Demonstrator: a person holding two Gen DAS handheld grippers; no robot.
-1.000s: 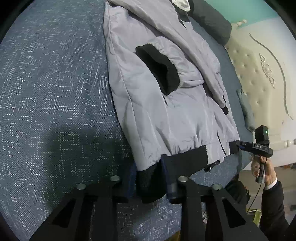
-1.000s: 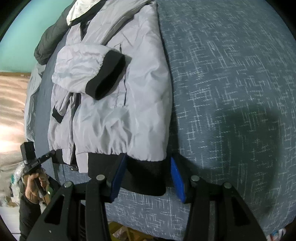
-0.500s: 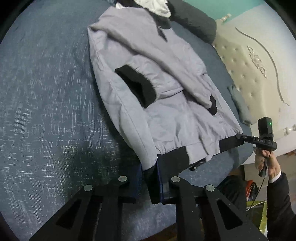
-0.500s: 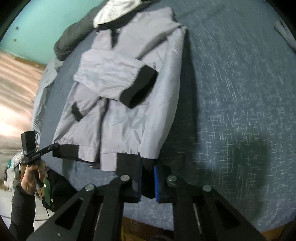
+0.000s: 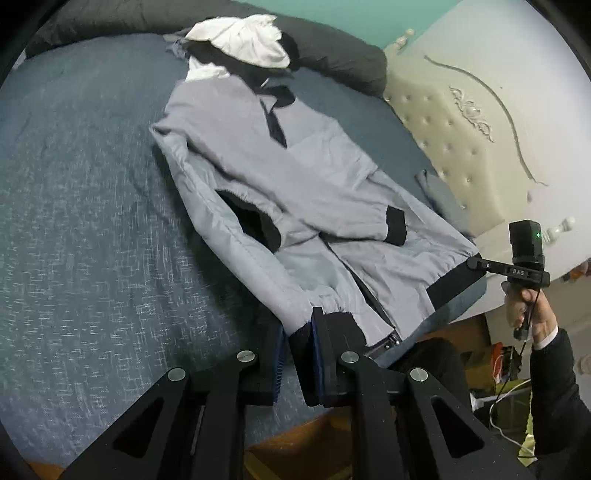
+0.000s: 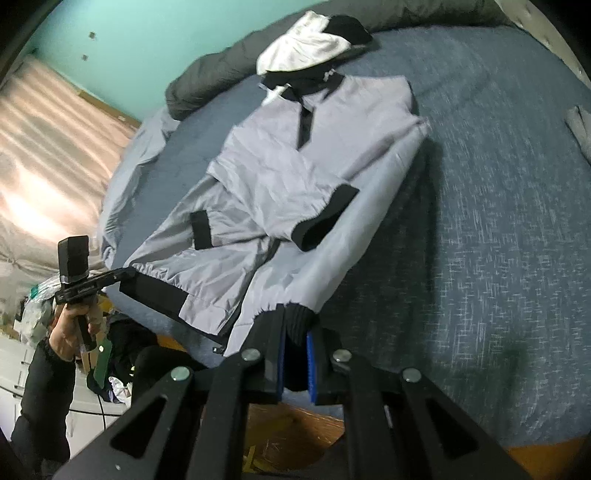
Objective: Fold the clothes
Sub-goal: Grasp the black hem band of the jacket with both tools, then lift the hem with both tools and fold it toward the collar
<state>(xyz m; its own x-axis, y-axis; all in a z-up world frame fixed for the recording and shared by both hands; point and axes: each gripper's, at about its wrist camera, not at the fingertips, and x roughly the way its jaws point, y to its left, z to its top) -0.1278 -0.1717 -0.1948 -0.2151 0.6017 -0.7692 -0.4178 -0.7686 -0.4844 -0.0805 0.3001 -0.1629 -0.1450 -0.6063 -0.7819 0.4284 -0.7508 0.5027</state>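
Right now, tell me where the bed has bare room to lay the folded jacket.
Bare cover left of the jacket, up to the dark bolster; more to its right, short of the small grey cloth. Crowded at the head: white cloth and bolster.

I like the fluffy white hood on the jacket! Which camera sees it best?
The right wrist view. There the white hood lies spread open with its black edge showing. In the left wrist view the hood is also in sight, but more bunched up at the top edge.

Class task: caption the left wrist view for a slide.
Left gripper pinches the grey jacket's black hem on the blue bed.
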